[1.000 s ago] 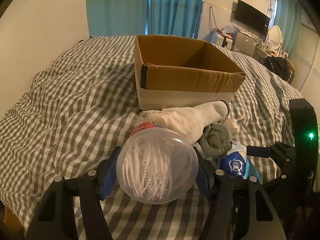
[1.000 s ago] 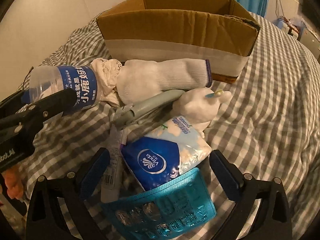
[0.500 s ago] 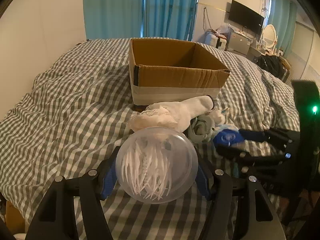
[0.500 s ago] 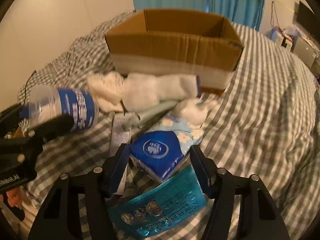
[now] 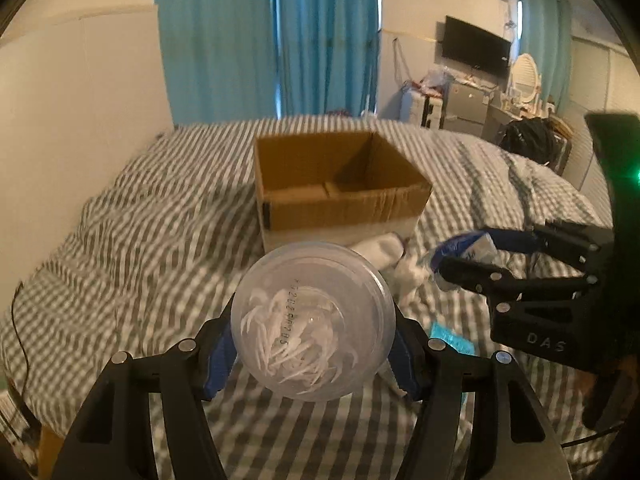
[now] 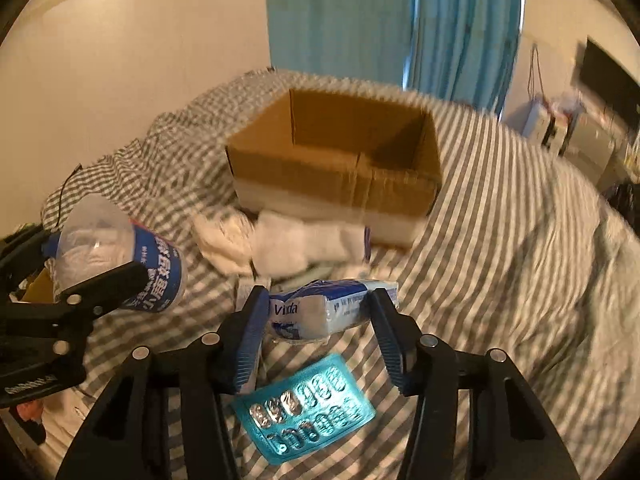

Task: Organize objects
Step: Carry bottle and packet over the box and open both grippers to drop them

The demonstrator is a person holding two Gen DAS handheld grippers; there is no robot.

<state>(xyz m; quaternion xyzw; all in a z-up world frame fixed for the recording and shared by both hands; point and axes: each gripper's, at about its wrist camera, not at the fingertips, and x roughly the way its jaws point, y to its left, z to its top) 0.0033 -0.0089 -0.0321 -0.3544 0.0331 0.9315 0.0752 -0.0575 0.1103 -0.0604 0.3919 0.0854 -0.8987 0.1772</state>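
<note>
Both grippers hang over a wide bed [image 5: 132, 240] dressed in grey-and-white checked bedding, with teal curtains [image 5: 264, 36] and a cream wall beyond it and a dark television [image 5: 476, 46] mounted off to the right above a cluttered dresser. Straight ahead of both tools sits an open cardboard box [image 5: 340, 184], its inside showing only bare cardboard flaps. Just in front of the box lies a white sock [image 6: 304, 246] beside a crumpled lace cloth [image 6: 224, 236]. The left gripper [image 5: 314, 342] is clamped on a clear plastic jar [image 5: 314, 322] with white sticks inside and a blue label, held up off the bedding. The right gripper [image 6: 316, 320] is closed on a blue-and-white tissue pack [image 6: 324, 312], also lifted clear of the bed. Directly below the right gripper a teal blister pack [image 6: 304, 404] of pills rests flat on the checked cover.
</note>
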